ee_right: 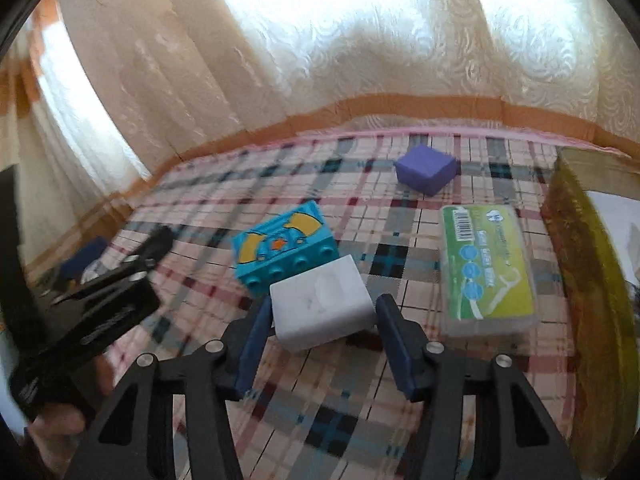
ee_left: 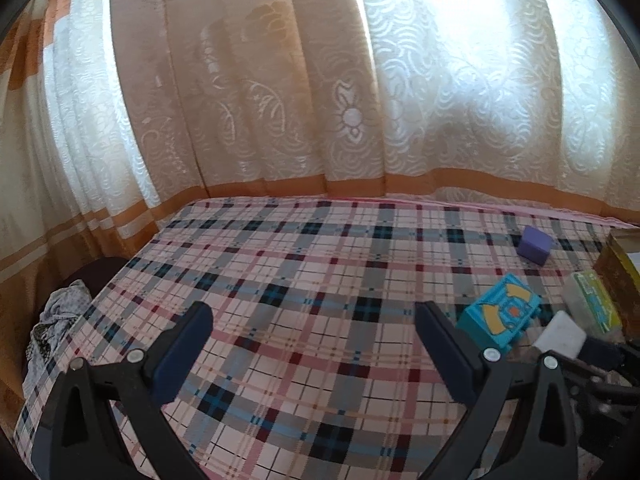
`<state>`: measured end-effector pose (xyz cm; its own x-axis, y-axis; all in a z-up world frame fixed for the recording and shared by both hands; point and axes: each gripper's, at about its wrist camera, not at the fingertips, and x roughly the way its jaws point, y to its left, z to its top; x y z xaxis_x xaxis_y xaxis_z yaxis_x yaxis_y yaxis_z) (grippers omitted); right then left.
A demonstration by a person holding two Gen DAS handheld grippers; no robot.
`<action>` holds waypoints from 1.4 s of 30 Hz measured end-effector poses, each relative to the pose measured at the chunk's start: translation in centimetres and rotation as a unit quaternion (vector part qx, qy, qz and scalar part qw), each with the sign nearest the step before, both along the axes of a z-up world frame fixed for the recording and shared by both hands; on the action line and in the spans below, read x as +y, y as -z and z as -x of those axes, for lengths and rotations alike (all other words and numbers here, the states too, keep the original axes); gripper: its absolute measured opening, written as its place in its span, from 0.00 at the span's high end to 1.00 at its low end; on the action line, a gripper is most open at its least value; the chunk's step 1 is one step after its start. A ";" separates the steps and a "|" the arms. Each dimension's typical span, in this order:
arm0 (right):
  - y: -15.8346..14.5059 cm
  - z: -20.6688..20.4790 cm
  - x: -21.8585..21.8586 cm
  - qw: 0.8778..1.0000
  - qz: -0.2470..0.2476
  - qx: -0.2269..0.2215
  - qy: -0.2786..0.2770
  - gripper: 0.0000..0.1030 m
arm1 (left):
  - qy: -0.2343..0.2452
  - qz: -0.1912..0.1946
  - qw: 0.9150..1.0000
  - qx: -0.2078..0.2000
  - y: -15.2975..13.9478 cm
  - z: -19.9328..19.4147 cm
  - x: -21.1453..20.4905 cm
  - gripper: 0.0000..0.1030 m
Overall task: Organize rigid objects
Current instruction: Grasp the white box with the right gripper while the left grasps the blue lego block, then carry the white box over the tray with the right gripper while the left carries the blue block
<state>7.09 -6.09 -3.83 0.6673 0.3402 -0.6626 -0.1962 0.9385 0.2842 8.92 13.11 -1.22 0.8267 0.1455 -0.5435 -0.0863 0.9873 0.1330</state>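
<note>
A white block (ee_right: 322, 302) sits between the fingers of my right gripper (ee_right: 324, 316), which is closed on it just above the plaid cloth (ee_right: 360, 380). Behind it lies a blue toy brick (ee_right: 284, 248) with yellow markings. A purple cube (ee_right: 426, 168) rests farther back. A green-labelled clear case (ee_right: 486, 272) lies to the right. My left gripper (ee_left: 312, 332) is open and empty over the cloth (ee_left: 280, 280); the blue brick (ee_left: 500, 314), purple cube (ee_left: 534, 245), white block (ee_left: 560, 334) and green case (ee_left: 592, 304) show at its right.
A yellow-brown box (ee_right: 592, 280) stands at the right edge, also in the left view (ee_left: 620, 268). Curtains (ee_left: 280, 80) hang behind the bed. Crumpled cloth (ee_left: 60, 316) lies off the left edge. The left gripper's body (ee_right: 92, 312) shows in the right view.
</note>
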 end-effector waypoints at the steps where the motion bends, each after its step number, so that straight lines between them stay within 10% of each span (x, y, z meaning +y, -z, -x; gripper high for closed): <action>1: -0.4 0.6 -0.2 1.000 0.000 -0.011 0.000 0.46 | 0.007 0.001 1.000 -0.002 0.0 0.1 -0.1 0.00; 17: -4.1 7.1 -8.5 0.987 0.047 -0.124 0.095 0.45 | 0.221 -0.031 0.974 0.032 0.6 -0.5 -8.2 0.01; 32: -3.5 6.2 -8.6 0.991 0.025 -0.101 0.086 0.45 | 0.225 -0.023 0.965 0.136 2.9 -5.3 -9.6 0.60; 42: -3.8 6.4 -9.2 0.989 0.021 -0.114 0.097 0.45 | 0.156 0.044 0.984 0.070 0.9 -2.9 -7.4 0.60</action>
<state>0.69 -15.32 -0.04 0.8506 0.1673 -0.4985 -0.0663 0.9746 0.2139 11.87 5.75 -2.17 0.7399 -0.1569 -0.6541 0.2369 0.9709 0.0350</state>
